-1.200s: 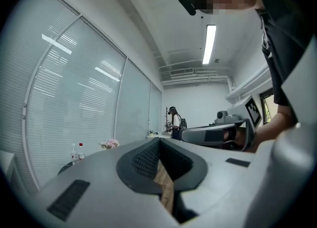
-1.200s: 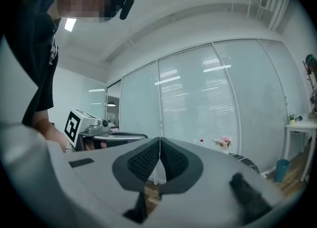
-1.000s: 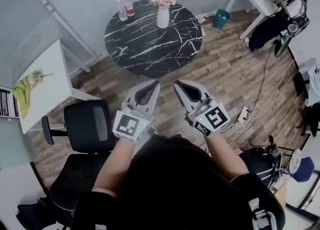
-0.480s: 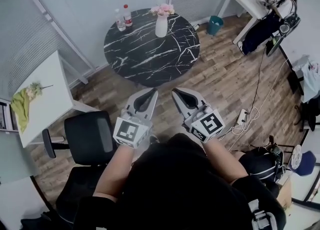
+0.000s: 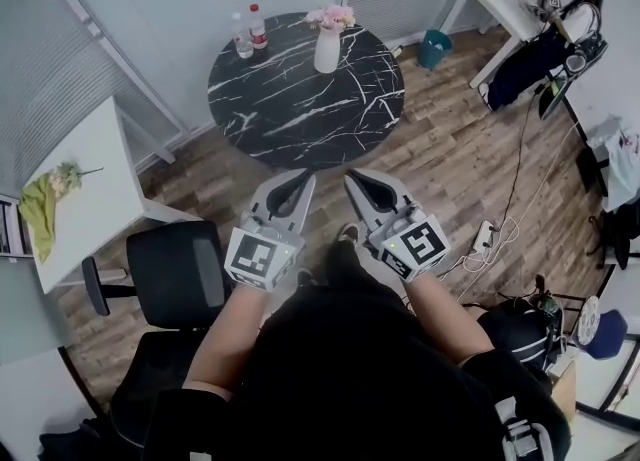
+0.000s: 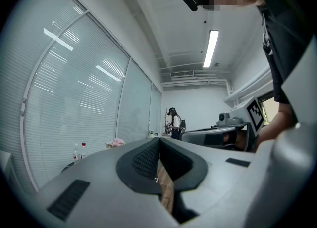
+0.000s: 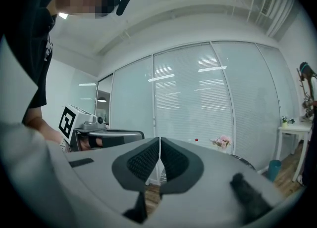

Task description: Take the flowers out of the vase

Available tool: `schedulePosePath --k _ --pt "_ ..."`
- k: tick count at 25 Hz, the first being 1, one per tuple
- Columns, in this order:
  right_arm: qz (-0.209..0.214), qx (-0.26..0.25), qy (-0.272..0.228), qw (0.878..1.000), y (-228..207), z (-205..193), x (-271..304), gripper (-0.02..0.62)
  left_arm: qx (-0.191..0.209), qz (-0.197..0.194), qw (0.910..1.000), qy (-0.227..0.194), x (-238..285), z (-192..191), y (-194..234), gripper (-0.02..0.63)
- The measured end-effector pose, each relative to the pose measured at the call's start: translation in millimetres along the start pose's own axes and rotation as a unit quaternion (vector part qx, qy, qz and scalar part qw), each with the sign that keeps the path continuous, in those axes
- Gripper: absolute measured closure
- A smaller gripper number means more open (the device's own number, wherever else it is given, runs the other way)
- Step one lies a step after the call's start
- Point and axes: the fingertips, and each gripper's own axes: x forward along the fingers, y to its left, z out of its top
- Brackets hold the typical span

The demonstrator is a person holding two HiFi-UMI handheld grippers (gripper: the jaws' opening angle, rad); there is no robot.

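A white vase [image 5: 327,49] with pink flowers [image 5: 331,17] stands at the far side of a round black marble table [image 5: 300,99]. The flowers [image 6: 116,143] show small and far off in the left gripper view, and the flowers [image 7: 222,141] also in the right gripper view. My left gripper [image 5: 307,178] and right gripper [image 5: 352,178] are held side by side over the wooden floor, well short of the table. Both are shut with nothing between the jaws. Each points level toward the table.
Two plastic bottles [image 5: 250,31] stand on the table's far left. A black office chair [image 5: 175,269] is at my left, beside a white desk [image 5: 85,184] with a green cloth. A person [image 5: 560,34], a teal bin [image 5: 437,47] and floor cables [image 5: 500,229] lie to the right.
Both grippers have moved a little toward the table along with my body; the table sits slightly nearer in view. Jaws stayed shut.
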Motion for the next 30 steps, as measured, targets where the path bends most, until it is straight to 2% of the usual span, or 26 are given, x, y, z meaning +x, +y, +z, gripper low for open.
schedulePosePath --k 8,17,30 --pt "0.019 0.008 0.001 1.0 -42 -3 32 0.575 0.005 0.016 0.9997 0.016 40 -5 29 0.592" --pt "0.03 0.014 0.004 0.999 -114 0 65 0.575 0.001 0.028 0.9992 0.027 111 -6 59 0.592" --pt "0.06 0.022 0.0 0.998 -197 5 93 0.575 -0.001 0.054 0.9978 0.039 197 -1 81 0.592"
